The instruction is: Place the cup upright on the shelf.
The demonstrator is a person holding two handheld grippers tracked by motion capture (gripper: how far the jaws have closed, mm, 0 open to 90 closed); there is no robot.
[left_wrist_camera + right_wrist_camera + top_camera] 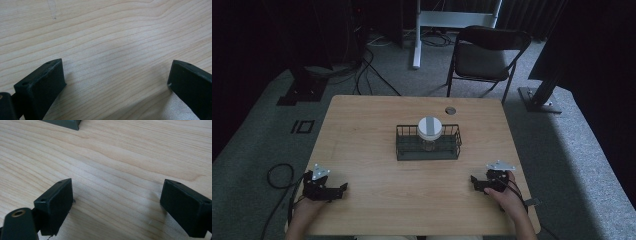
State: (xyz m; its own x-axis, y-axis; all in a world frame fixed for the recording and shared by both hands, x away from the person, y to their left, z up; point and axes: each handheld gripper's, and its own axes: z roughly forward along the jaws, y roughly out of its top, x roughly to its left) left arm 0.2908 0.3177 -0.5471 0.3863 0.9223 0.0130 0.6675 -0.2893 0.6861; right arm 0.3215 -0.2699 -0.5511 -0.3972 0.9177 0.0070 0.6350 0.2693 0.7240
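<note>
**Both grippers parked wide at the near edge, jar waiting in the basket dead ahead**

Here we are at the table [362, 125], and both tools sit low at the person's side. The left gripper [343, 189] rests at the near-left corner, the right gripper [474, 181] at the near-right, well apart from each other, jaw tips turned inward toward the middle.

Between them and farther up the board stands the wire basket [403, 148], its long axis running left to right across the table. Inside it, toward the centre and the far wall, stands a jar with a white lid [430, 127], upright, lid facing up at the high camera. So the target lies forward and inward from either hand: up and to the right of the left gripper, up and to the left of the right one. By my eye the right gripper is a touch nearer (its own view catches a dark corner of the basket [65, 123] at the top edge), though it's close.

Now the jaws. In the left gripper view [116, 75] they stand spread wide, bare wood grain between them, nothing held. Same story on the right [117, 196]: splayed apart, empty, hovering just above or on the tabletop; I cannot tell which.
</note>
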